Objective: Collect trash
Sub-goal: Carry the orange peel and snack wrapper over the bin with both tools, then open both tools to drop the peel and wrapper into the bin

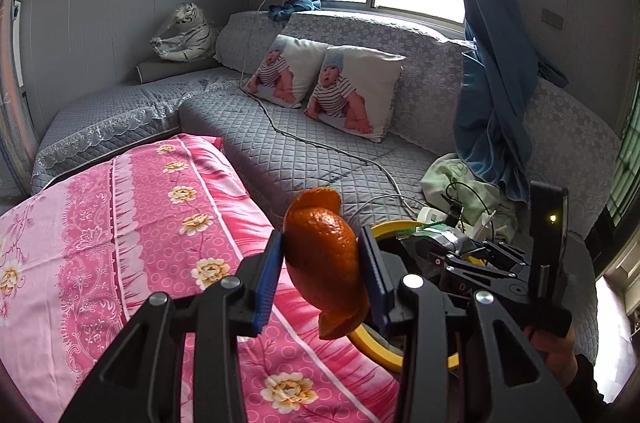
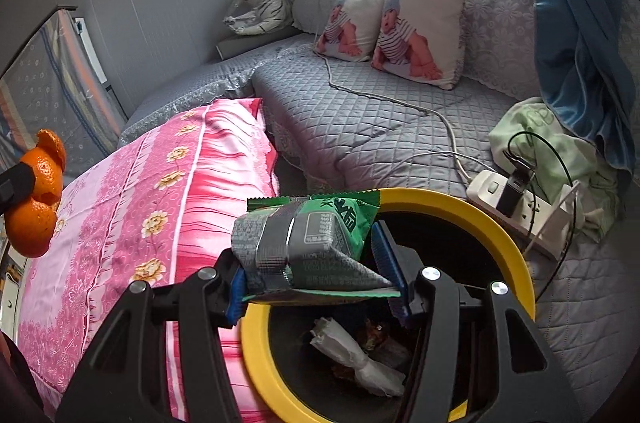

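My left gripper is shut on an orange peel and holds it above the pink flowered cloth, just left of the yellow-rimmed trash bin. The peel also shows at the left edge of the right wrist view. My right gripper is shut on a green and silver snack wrapper and holds it over the bin's yellow rim. Inside the bin lie crumpled white paper and other scraps.
A grey quilted sofa runs behind, with two baby-print cushions and a plush tiger. A white power strip with plugs and cables sits right of the bin, next to a green cloth. Blue curtains hang at right.
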### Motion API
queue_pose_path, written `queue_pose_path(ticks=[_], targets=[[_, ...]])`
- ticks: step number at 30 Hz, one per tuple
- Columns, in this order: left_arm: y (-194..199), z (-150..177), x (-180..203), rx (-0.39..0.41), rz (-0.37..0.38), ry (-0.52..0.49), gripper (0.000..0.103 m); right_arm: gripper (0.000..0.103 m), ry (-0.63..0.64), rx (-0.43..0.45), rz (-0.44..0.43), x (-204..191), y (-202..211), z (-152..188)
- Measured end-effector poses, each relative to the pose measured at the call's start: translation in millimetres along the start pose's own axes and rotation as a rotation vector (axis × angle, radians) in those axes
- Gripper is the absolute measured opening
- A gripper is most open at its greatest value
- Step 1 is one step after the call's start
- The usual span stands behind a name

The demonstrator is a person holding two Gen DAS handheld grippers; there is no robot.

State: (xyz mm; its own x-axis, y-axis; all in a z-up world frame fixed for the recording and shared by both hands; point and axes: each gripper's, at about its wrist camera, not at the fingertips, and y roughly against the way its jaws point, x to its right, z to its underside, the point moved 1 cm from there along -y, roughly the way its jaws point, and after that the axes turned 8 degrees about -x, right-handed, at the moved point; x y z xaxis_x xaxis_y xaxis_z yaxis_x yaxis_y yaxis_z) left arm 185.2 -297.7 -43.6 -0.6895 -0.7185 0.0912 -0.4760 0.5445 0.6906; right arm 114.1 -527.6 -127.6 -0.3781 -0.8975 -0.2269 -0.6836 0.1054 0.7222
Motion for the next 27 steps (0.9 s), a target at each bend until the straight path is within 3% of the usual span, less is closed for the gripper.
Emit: queue_pose_path(ticks=[7,11,17,23,27], targets=[[-45,2,19,-0.084,0.081,0.006,0.037,0.052,-0.080,-0.039,0.042,35,-11,9],[-79,8,27,-0.155,0.164,0.032,0.037,0.052,-0.120,-0.083,0.063,49,-24,16],[-120,19,35,-0.245,0.213,0.048,0.038,0.052,-0.178,-0.128,0.106,66,-37,22],[-134,24,34,-0.283,0.235,0.077,0.042,0.053,-0.198,-0.147,0.138,73,-42,23],[-129,24,26,-0.267,0.246,0.102,0.054,0.055,-0.228,-0.160,0.145,78,-42,23]])
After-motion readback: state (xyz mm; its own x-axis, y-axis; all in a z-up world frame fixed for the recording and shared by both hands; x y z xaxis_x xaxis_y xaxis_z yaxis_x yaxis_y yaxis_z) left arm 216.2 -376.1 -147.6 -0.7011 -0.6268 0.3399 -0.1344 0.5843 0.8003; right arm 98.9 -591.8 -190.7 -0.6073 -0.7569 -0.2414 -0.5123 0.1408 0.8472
